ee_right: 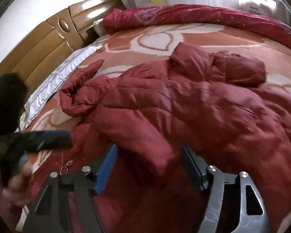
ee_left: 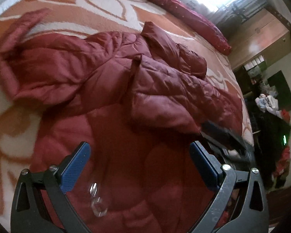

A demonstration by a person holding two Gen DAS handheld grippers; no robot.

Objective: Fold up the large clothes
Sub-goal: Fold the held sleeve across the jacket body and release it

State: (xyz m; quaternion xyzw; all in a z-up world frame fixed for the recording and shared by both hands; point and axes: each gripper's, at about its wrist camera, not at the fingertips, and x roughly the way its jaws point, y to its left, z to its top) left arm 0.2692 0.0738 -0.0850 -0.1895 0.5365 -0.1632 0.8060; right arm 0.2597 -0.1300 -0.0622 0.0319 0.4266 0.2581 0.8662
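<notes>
A dark red quilted puffer jacket (ee_left: 99, 73) is spread across the bed, over an orange and cream patterned blanket (ee_left: 91, 11). One sleeve (ee_right: 145, 134) has been laid over the body (its cuff sits just ahead of the right gripper), and the hood (ee_right: 81, 95) is bunched toward the headboard side. The fabric is wrinkled and puffed rather than flat.

The left gripper (ee_left: 139, 167) is seen with its blue pads held well apart above the jacket's lower part, nothing pressed between them. The right gripper (ee_right: 149, 169) is likewise held apart, with the sleeve between the pads but not clamped.

A rolled crimson quilt (ee_right: 223, 15) is laid along the far edge, and a wooden headboard (ee_right: 48, 44) stands beyond. In the right wrist view the left gripper is seen blurred at the left edge.
</notes>
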